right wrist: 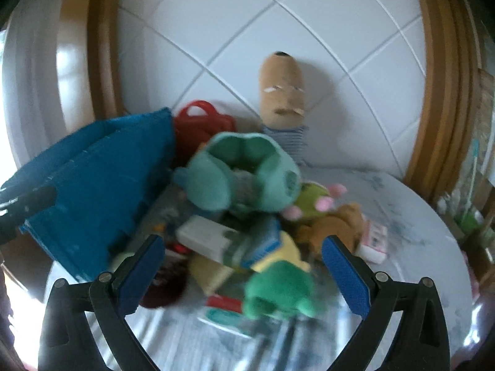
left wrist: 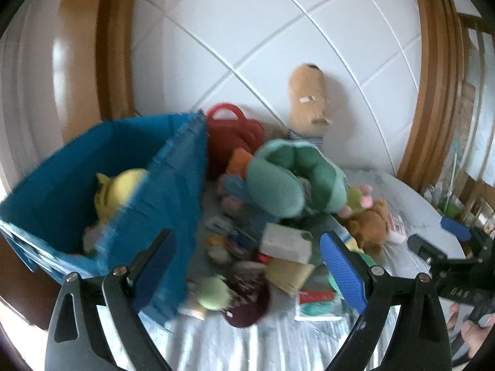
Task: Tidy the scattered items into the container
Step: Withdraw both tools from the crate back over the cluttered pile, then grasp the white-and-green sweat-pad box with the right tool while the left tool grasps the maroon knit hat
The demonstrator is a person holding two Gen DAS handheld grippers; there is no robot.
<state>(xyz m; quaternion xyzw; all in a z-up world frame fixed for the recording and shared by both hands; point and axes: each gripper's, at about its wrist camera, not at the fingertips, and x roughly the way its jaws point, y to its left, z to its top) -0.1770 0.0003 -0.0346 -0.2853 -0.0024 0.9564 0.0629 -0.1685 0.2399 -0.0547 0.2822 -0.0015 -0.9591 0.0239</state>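
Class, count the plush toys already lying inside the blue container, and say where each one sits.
1. A yellow plush toy lies inside the blue container, against its near wall. The wall hides the bottom, and the picture is blurred, so more may lie below.

Blue fabric bin (left wrist: 173, 185) holding a yellow plush (left wrist: 119, 190). Teal-and-green plush (right wrist: 244, 173); tan plush (right wrist: 283, 88) in a blue-and-white striped shirt (right wrist: 289, 140).

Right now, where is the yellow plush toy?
In the left wrist view, the yellow plush toy lies inside the blue container, on the left, behind its near wall.
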